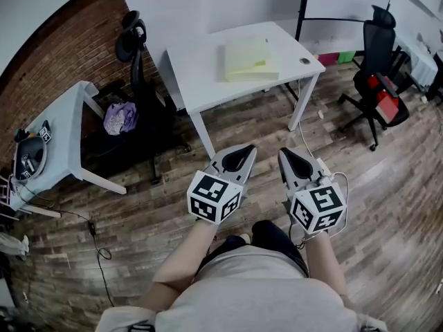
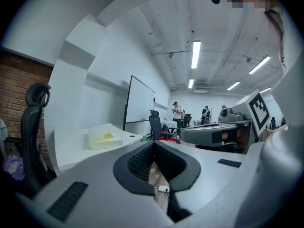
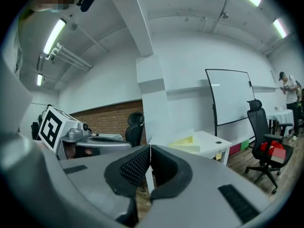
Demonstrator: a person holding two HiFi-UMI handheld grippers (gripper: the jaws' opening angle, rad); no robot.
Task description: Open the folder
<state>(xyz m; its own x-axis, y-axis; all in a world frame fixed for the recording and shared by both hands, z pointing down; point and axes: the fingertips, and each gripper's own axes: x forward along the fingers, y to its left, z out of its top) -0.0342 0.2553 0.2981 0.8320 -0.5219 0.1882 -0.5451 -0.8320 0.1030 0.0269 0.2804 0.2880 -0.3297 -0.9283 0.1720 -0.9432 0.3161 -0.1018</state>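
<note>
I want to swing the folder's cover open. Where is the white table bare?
The white table is bare left of the folder and along its front edge. Right of the folder a small dark object takes the narrow strip.

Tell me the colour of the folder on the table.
The folder is pale yellow; the head view shows it best.

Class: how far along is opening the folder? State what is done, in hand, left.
Done: nothing; the folder lies closed on the table. In hand: nothing; left gripper and right gripper are shut, empty, away from the table. Left: approach, lift the cover.
</note>
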